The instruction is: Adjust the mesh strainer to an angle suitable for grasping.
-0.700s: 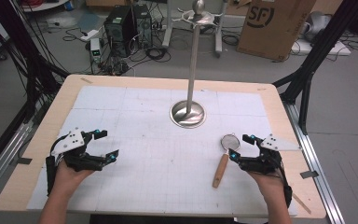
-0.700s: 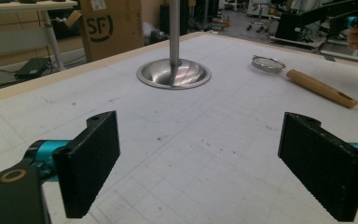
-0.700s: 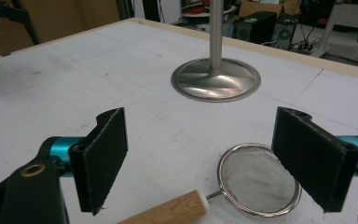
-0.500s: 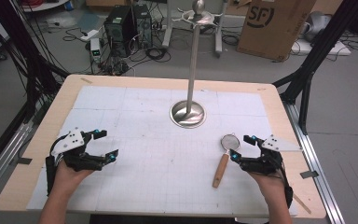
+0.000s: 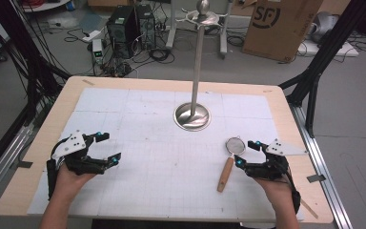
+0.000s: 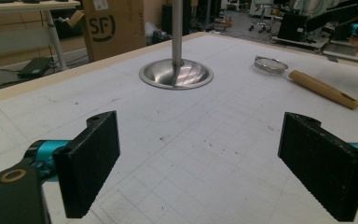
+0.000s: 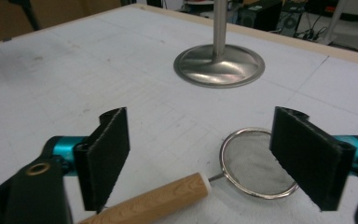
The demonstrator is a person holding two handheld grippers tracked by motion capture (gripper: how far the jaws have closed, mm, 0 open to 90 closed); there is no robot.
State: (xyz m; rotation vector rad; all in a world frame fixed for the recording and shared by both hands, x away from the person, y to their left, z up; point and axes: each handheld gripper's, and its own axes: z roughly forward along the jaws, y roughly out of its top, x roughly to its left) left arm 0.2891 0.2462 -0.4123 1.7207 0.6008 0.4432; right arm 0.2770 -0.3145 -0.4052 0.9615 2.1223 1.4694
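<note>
A small mesh strainer (image 5: 235,145) with a wooden handle (image 5: 226,173) lies on the white mat at the right. My right gripper (image 5: 246,153) stands open right beside it, its jaws wide apart; in the right gripper view the mesh bowl (image 7: 256,163) and handle (image 7: 154,201) lie between and just ahead of the jaws. My left gripper (image 5: 107,147) rests open at the left of the table, holding nothing. A metal stand (image 5: 192,116) with a round base and tall pole rises at mid-table; it also appears as stand (image 6: 176,73) and stand (image 7: 219,64).
The white gridded mat (image 5: 162,152) covers a wooden table (image 5: 24,188). Beyond the far edge are a cardboard box (image 5: 281,26), computer cases (image 5: 128,24) and cables on the floor. Black frame legs (image 5: 314,71) stand at the right.
</note>
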